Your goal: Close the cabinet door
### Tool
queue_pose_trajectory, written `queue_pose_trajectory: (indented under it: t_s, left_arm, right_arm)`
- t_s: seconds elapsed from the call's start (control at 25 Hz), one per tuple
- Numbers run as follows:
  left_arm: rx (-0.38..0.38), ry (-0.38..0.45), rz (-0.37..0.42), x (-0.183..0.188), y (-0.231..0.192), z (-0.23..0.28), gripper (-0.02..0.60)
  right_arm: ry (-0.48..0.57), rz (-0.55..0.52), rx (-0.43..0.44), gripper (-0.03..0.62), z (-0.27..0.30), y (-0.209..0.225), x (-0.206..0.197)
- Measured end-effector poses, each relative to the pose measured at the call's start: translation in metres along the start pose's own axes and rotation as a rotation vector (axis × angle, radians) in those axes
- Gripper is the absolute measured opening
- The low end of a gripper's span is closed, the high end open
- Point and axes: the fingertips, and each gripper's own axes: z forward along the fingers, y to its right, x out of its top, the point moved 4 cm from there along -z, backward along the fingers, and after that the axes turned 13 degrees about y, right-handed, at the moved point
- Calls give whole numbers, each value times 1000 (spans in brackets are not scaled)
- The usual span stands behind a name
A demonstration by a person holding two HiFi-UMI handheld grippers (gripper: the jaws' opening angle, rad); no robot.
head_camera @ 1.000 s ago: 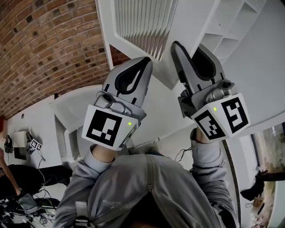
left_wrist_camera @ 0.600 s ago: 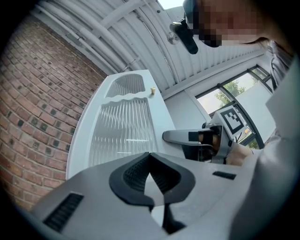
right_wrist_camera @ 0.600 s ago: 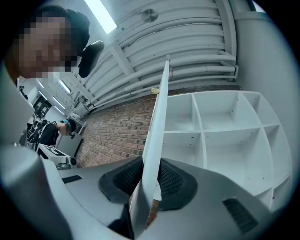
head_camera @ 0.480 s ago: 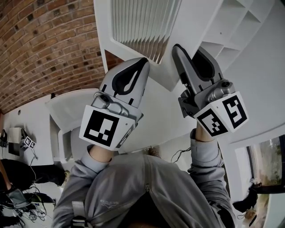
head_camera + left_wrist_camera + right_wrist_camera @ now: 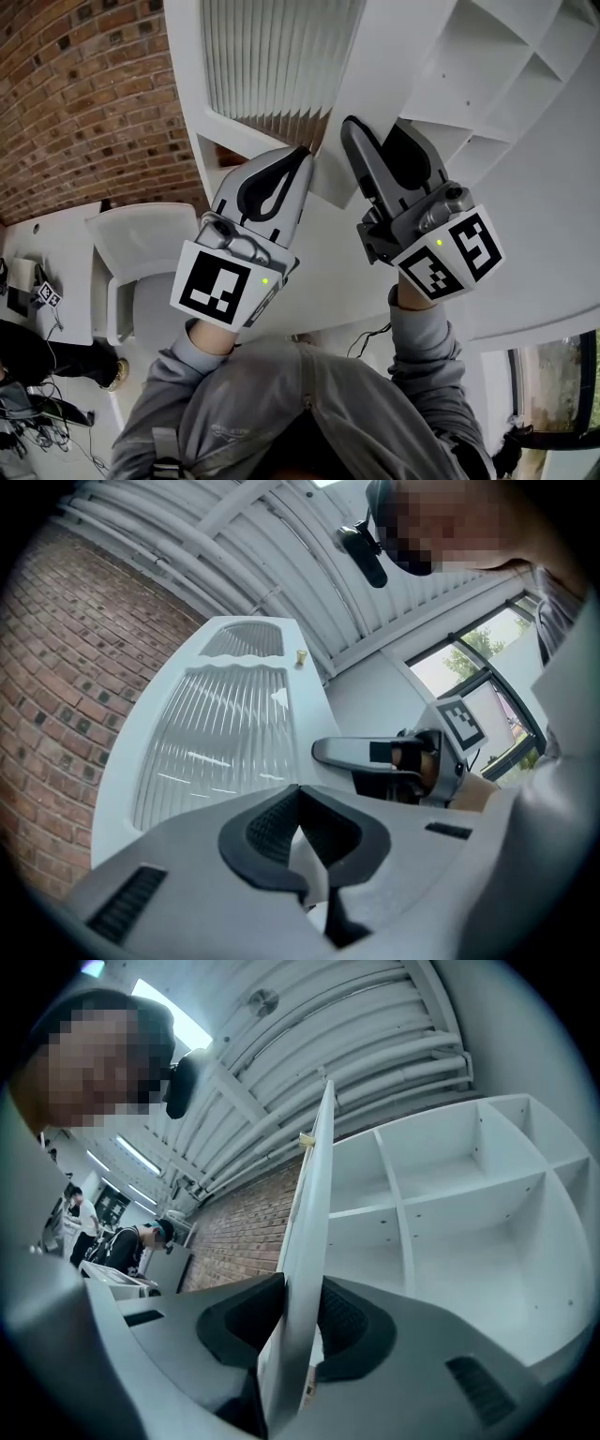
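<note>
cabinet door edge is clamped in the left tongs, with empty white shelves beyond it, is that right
Not the left. The right gripper view shows the edge of the cabinet door clamped in the right tongs, with empty white shelves beyond it. The left tongs are shut on nothing.

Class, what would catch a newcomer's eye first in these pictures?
The white cabinet door with a ribbed glass panel stands open at top centre, its edge clamped in the right gripper. Beside it is the shut left gripper; white cabinet shelves fill the right.
</note>
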Motion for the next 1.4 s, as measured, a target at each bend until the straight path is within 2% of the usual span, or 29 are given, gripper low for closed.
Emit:
queue_pose_trajectory:
  t_s: [0.72, 1.4]
  left_arm:
    - [92, -63, 79, -48, -14, 56, 6]
    - [141, -81, 105, -70, -34, 87, 6]
  right_arm:
    - [48, 110, 179, 127, 24, 70, -27]
    - [59, 198, 274, 137, 47, 110, -48]
